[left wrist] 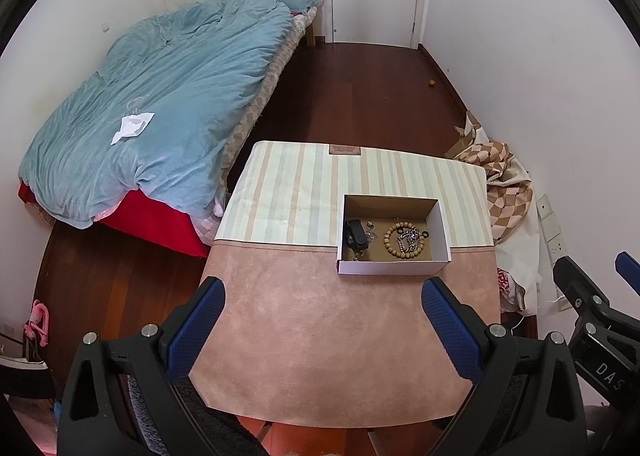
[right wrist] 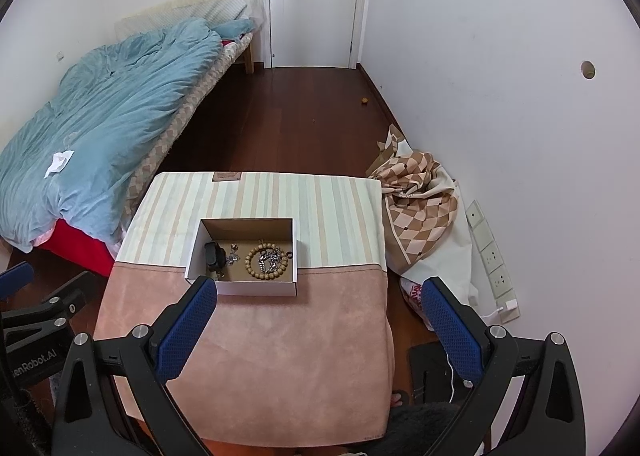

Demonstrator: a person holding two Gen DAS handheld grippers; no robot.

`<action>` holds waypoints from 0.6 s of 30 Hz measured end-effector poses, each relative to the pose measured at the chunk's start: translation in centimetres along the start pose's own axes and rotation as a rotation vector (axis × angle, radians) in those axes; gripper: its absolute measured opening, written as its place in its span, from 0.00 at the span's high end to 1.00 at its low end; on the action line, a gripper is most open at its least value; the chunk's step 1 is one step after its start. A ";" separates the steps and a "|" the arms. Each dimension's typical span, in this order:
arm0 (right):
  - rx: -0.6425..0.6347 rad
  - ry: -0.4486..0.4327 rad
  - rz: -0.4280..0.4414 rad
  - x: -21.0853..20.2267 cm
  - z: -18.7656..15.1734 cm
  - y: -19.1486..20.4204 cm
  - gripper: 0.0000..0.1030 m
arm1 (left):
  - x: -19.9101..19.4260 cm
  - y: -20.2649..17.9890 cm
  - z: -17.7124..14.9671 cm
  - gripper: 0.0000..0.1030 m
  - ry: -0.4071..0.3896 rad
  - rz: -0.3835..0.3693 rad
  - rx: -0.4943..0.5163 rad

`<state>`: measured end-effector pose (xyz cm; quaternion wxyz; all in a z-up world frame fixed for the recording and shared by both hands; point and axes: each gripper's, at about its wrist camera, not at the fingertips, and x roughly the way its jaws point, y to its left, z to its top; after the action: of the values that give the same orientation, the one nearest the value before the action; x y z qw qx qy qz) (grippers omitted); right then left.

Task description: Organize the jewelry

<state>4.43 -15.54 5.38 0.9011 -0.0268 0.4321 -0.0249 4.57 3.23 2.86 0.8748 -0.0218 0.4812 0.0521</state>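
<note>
a bedroom with a dark wooden floor (left wrist: 360, 96) and a white door (right wrist: 316, 0): a bed under a rumpled pale blue duvet (left wrist: 160, 96) runs along the left wall. nearer, a table covered by a pink suede-like and pastel-striped cloth (left wrist: 340, 336) carries an open white cardboard box with a brown inside (right wrist: 256, 288), sitting across the seam where stripes meet pink. a heap of brown and cream checked fabric (right wrist: 420, 208) lies on the floor against the right wall. the left tongs (left wrist: 322, 326), black with blue textured pads, hang spread wide and empty above the pink near edge of the table; the right tongs (right wrist: 318, 324) are likewise parted and hold nothing, just short of the box. inside the box, a ring of tan wooden beads (left wrist: 404, 242) lies at right with a silver chain (right wrist: 270, 260) coiled within it, a small black case-like item (left wrist: 355, 234) at left, and tiny metal pieces between, too small to identify.
</note>
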 end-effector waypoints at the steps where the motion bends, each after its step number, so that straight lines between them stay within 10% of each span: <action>1: -0.001 0.000 -0.002 0.0 0.0 0.0 0.00 | 0.0 0.0 0.0 0.03 0.001 0.001 -0.001; 18: -0.002 0.001 -0.002 0.0 0.0 0.1 0.00 | 0.2 0.0 -0.1 0.03 0.007 -0.004 0.000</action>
<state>4.49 -15.43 5.36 0.9008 -0.0283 0.4326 -0.0254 4.61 3.25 2.67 0.8733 -0.0229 0.4841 0.0505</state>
